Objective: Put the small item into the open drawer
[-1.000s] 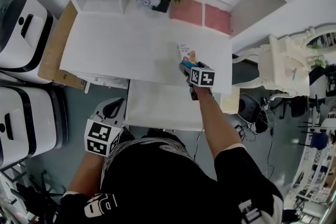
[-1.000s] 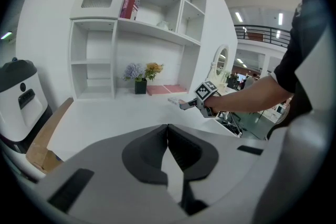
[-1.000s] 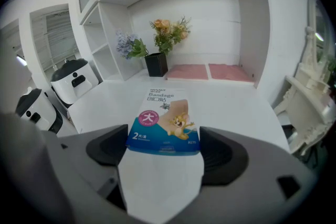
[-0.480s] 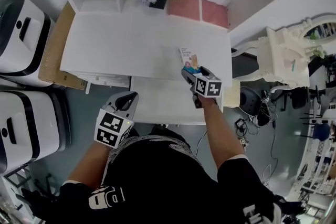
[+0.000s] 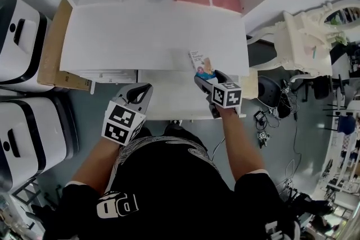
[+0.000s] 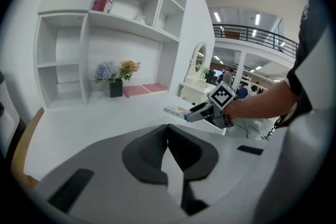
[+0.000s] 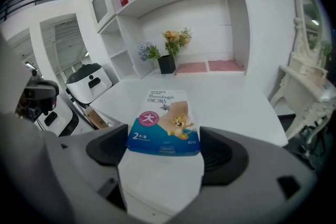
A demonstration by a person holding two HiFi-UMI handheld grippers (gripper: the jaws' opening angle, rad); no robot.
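We read this as the carrying step: the small item is in hand and not yet in the drawer. The right gripper [image 5: 208, 75] is closed on a small bandage box [image 5: 199, 60]. In the right gripper view, its 2 jaws press the box's 2 long sides near the blue end, and the printed face is up [image 7: 164, 118]. From the head view the box sits over the front strip of the white worktop [image 5: 140, 36]. That is just beyond the open drawer [image 5: 163, 98], which stands pulled out toward us under that edge. We cannot tell whether the box rests on the worktop or hangs just above it.

The left gripper [image 5: 136, 94] has its jaws together with nothing between them, as its own view shows [image 6: 168, 136]. It hovers by the drawer's left front corner and takes no part in the carry.

Next, we judge, the right gripper has to draw the box back toward us until it is fully over the drawer's opening. It should then lower the box past the drawer's rim and part its jaws only once the box is inside. The box is light and flat, so a release from too high could leave it tipped against a wall. The worktop edge overhangs the drawer's rear part, so the drop wants to be toward the near half.
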